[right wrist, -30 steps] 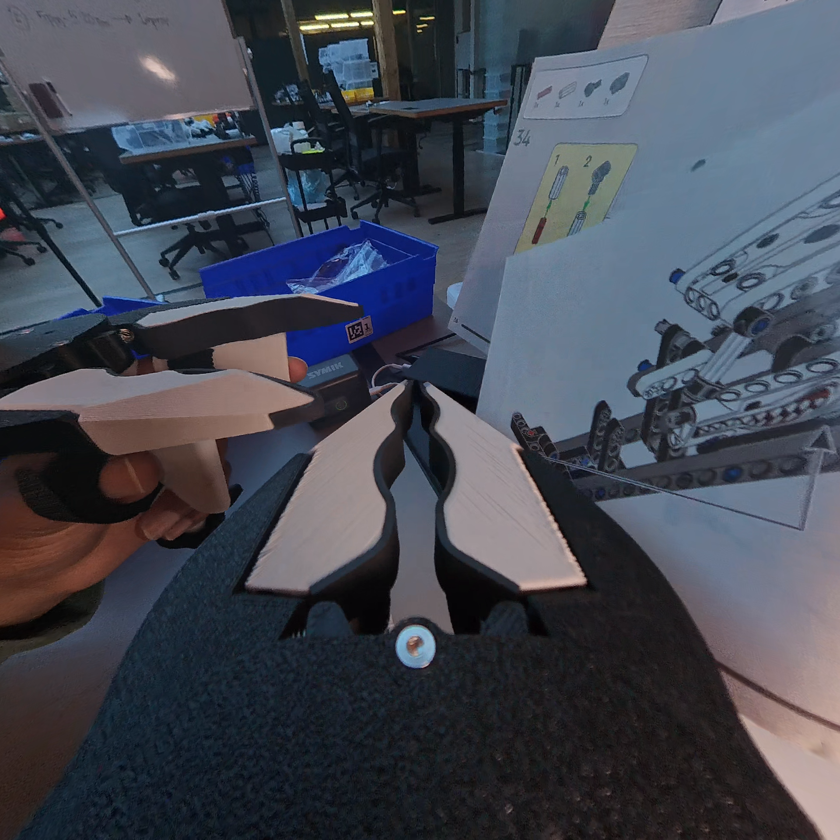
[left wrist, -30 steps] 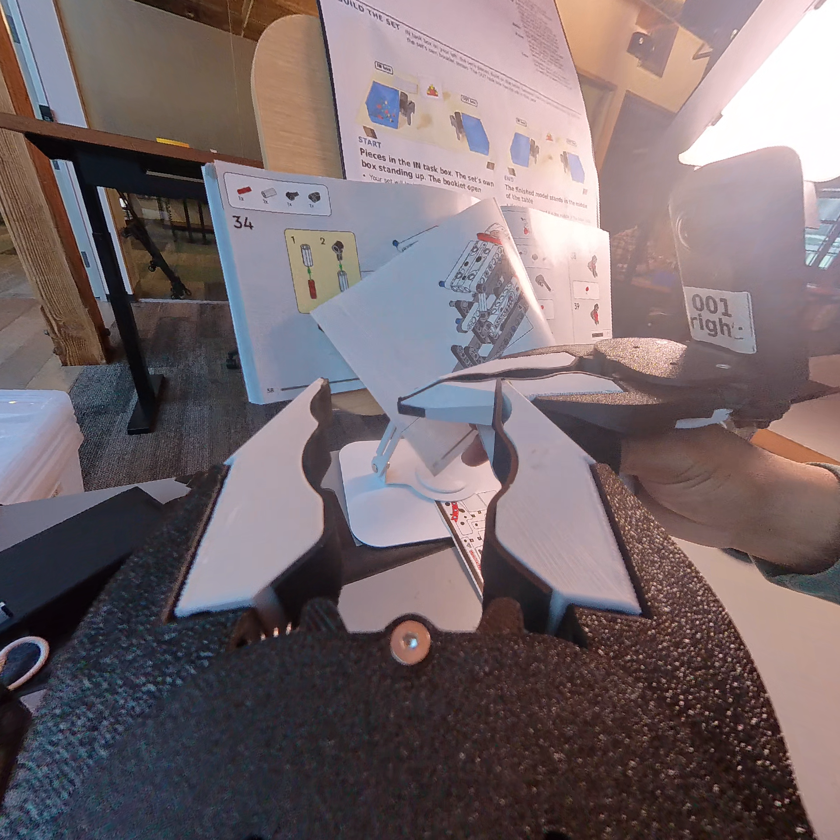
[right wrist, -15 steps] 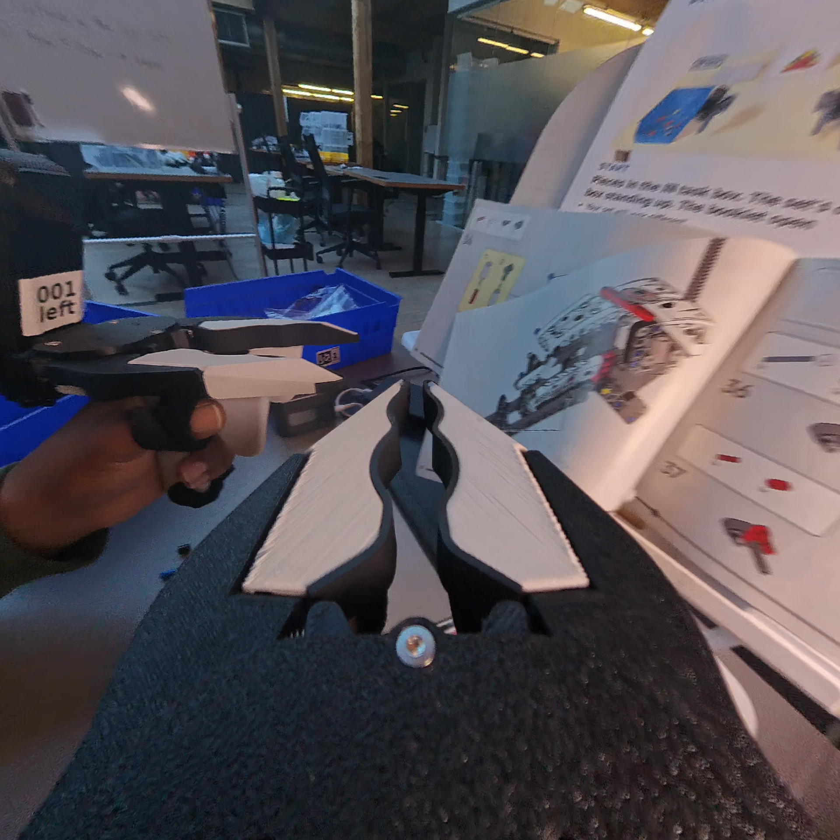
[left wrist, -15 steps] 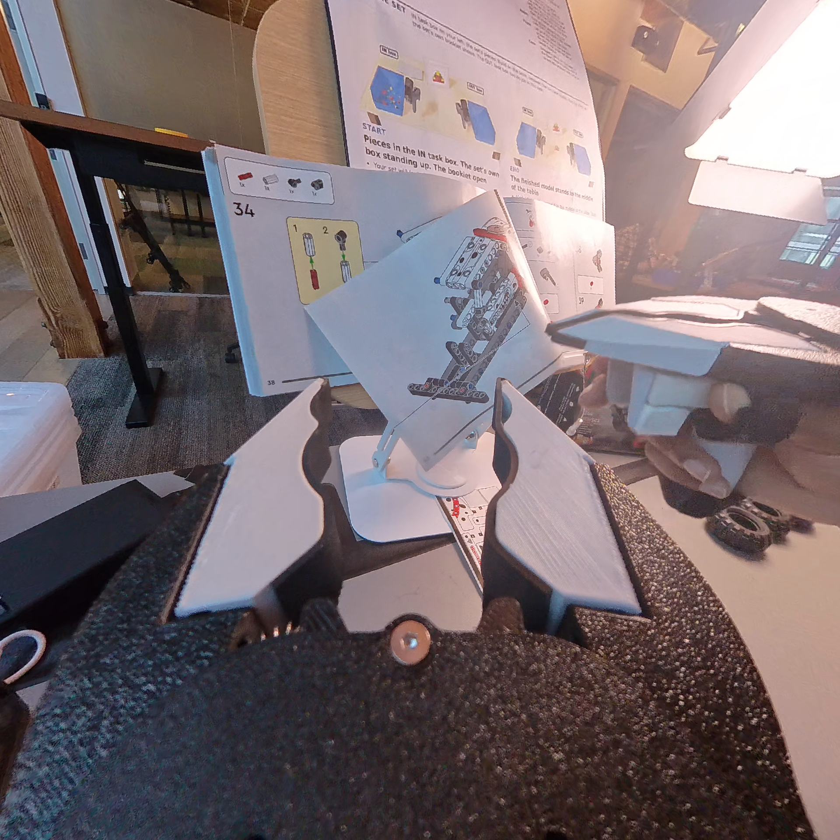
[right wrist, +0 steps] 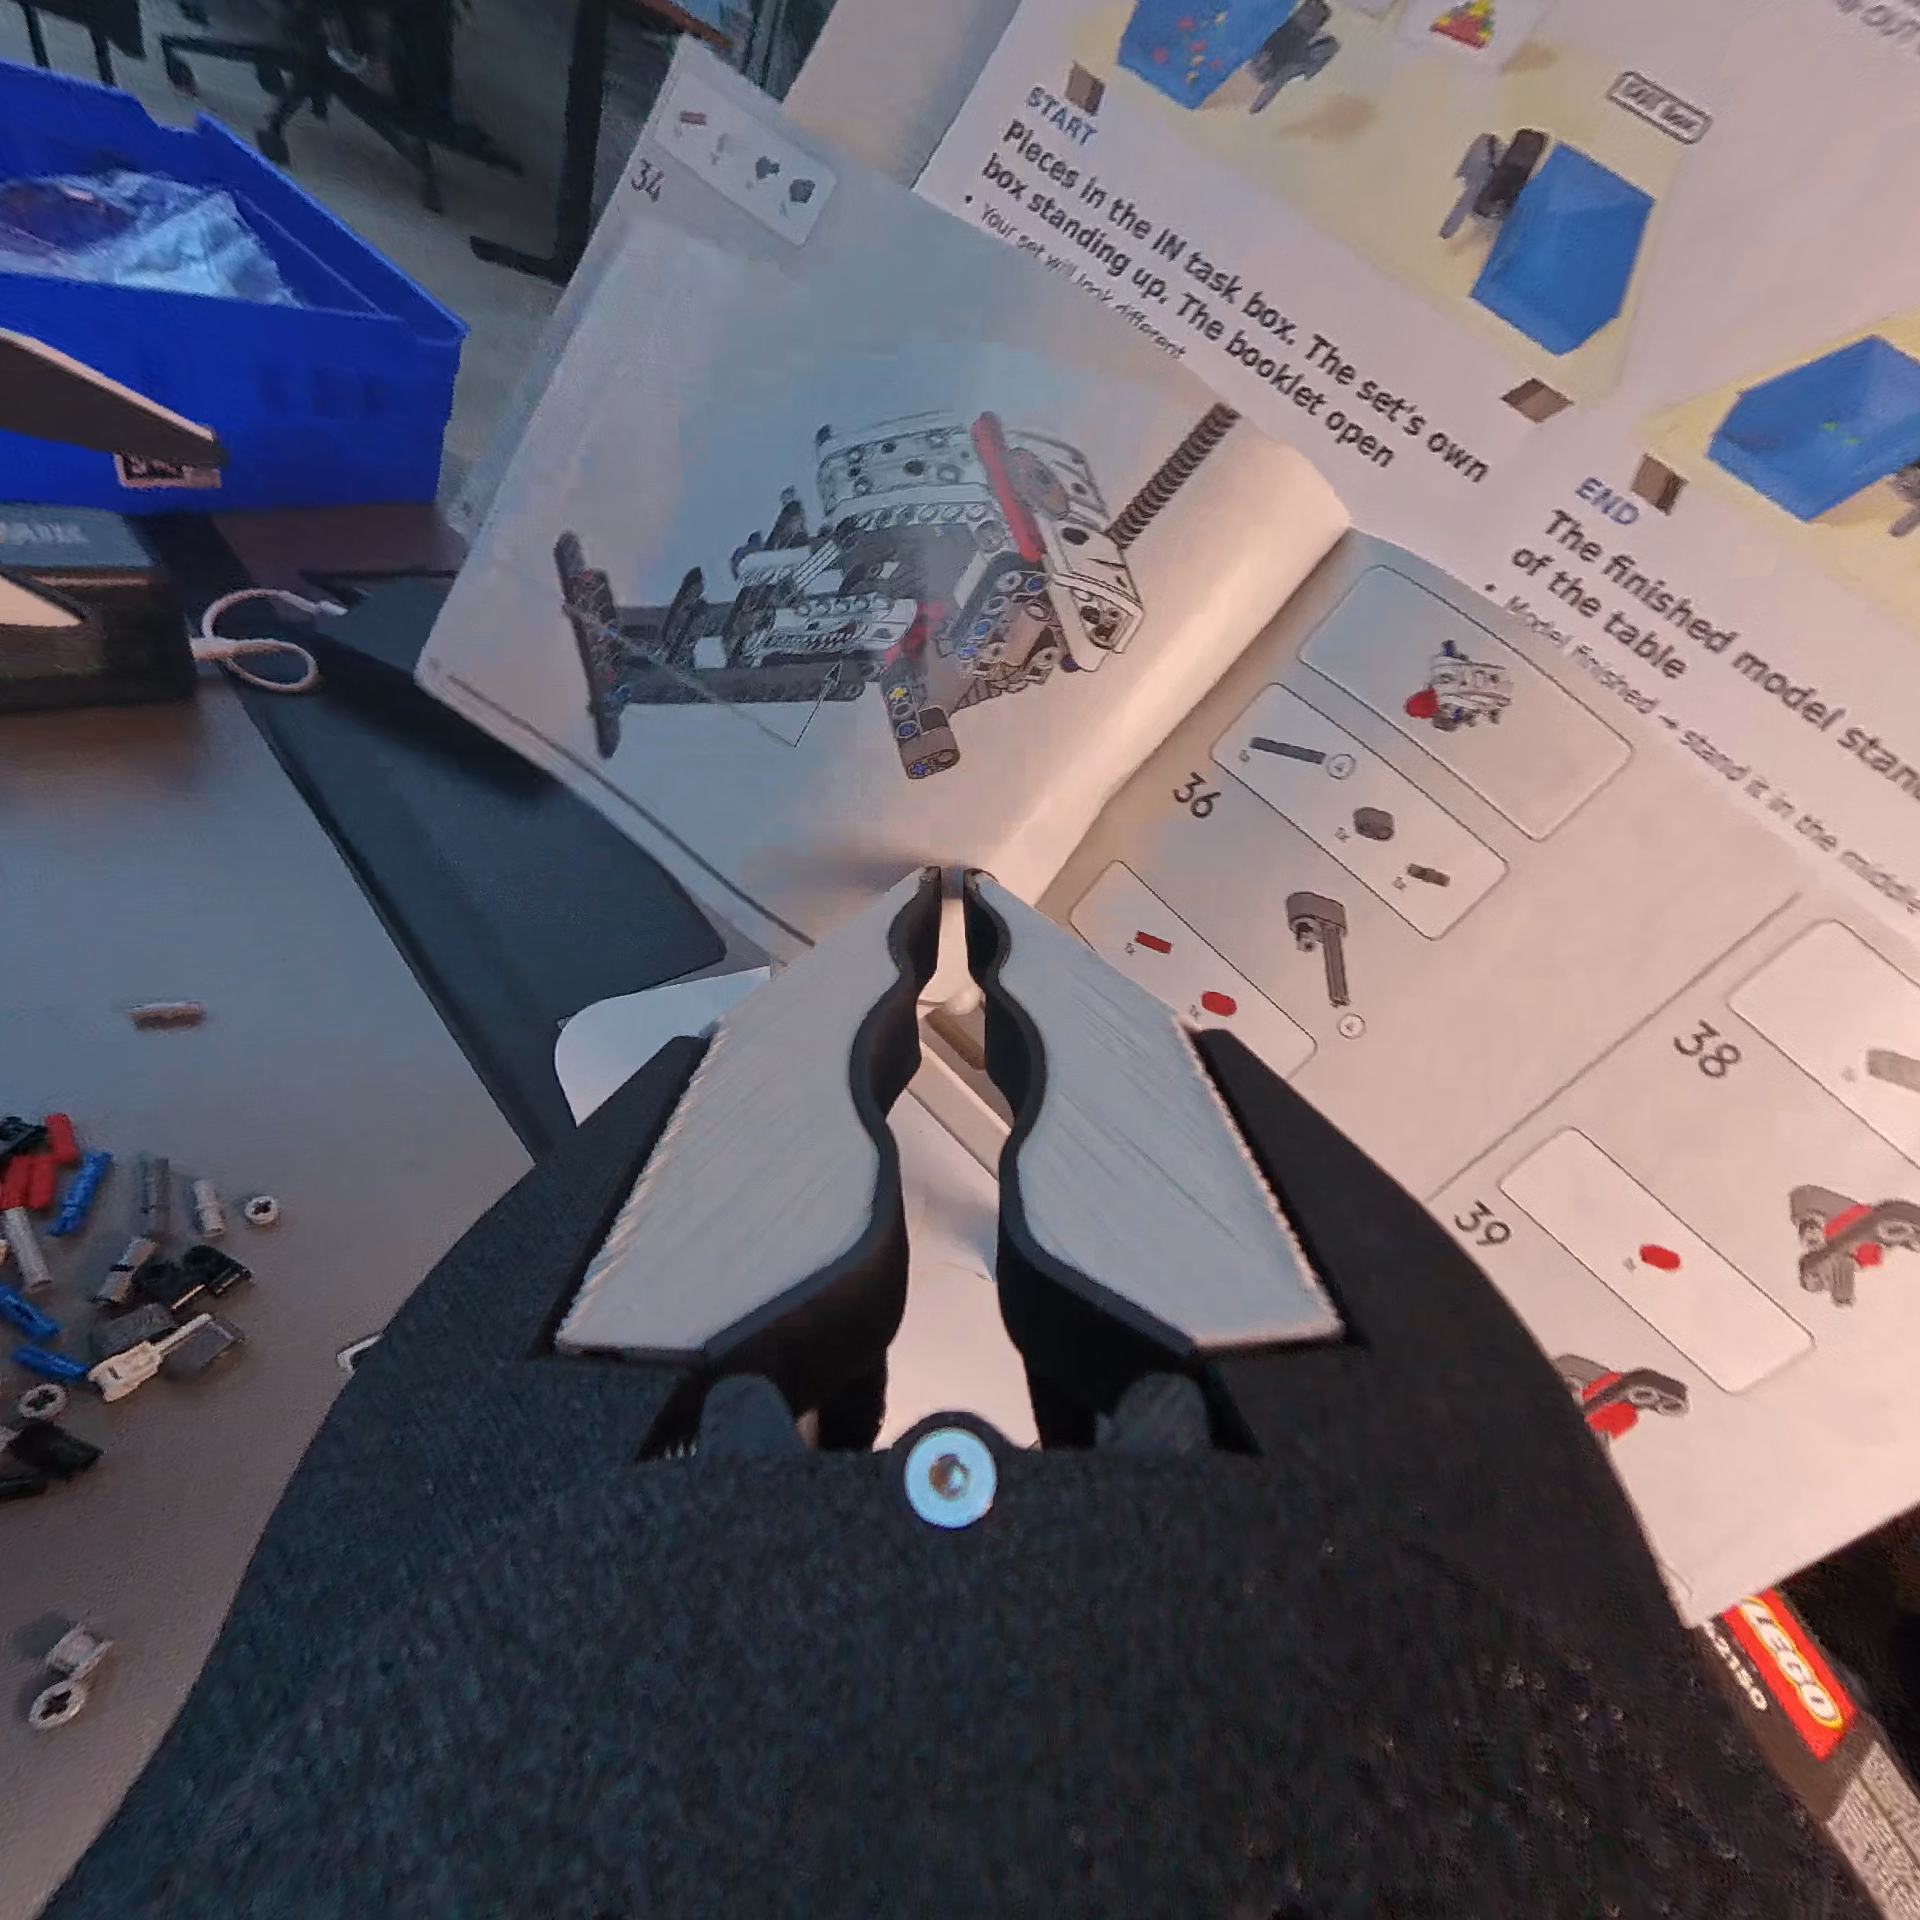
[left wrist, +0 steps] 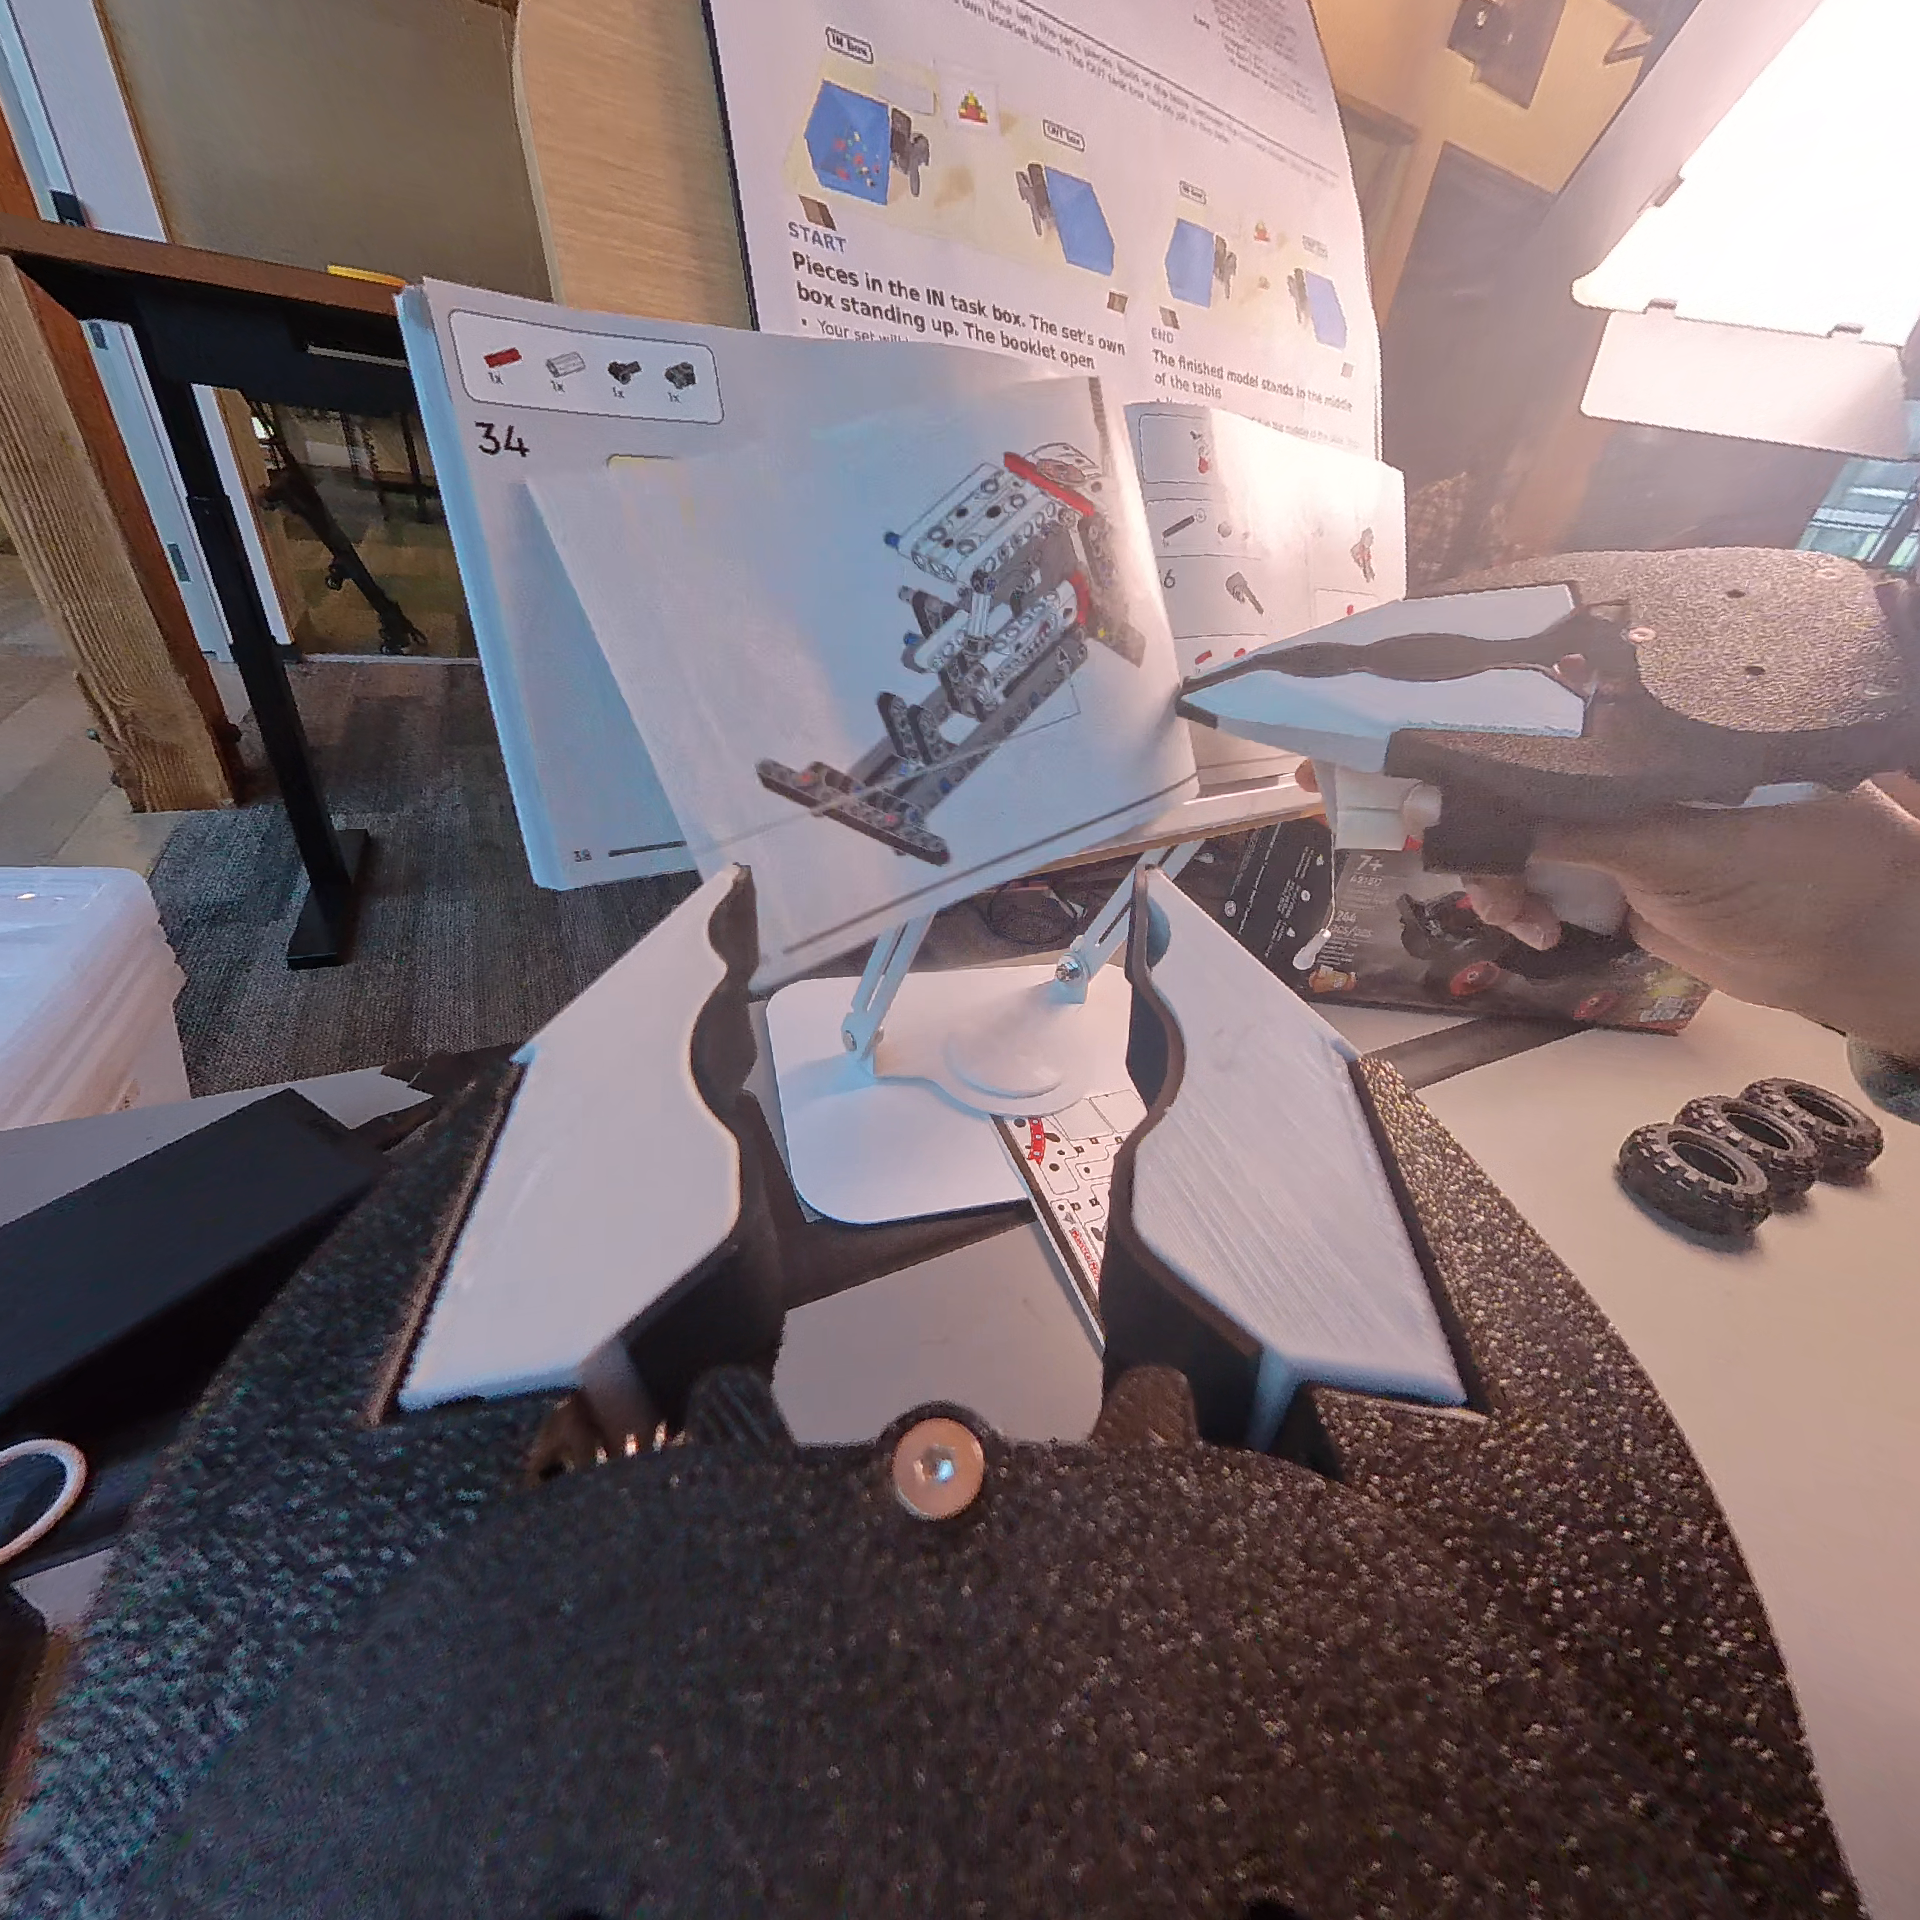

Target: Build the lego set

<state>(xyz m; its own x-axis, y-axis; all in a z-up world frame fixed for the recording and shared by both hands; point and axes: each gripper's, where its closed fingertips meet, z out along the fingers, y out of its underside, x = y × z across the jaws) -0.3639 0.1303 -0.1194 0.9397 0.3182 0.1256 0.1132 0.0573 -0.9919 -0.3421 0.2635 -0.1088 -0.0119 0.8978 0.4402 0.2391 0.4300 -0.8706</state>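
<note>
The right tongs [right wrist: 951, 876] are pinched on the edge of a loose page [right wrist: 831, 582] of the instruction booklet [left wrist: 790, 623], which leans open on a white stand [left wrist: 935, 1091] on the counter [left wrist: 1714, 1351]. The left tongs [left wrist: 935, 894] hang wide apart, empty. Printed steps and a poster [left wrist: 1039, 156] carry writing. Small lego pieces [right wrist: 114, 1278] lie scattered at left; three black tyres [left wrist: 1751, 1148] sit beside the set's box [left wrist: 1455, 935].

The instruction booklet [left wrist: 852, 665] stands open on a white stand [left wrist: 935, 1091], one page curling forward. Small loose pieces [right wrist: 114, 1278] lie scattered on the table; three black tyres [left wrist: 1745, 1153] sit together.
</note>
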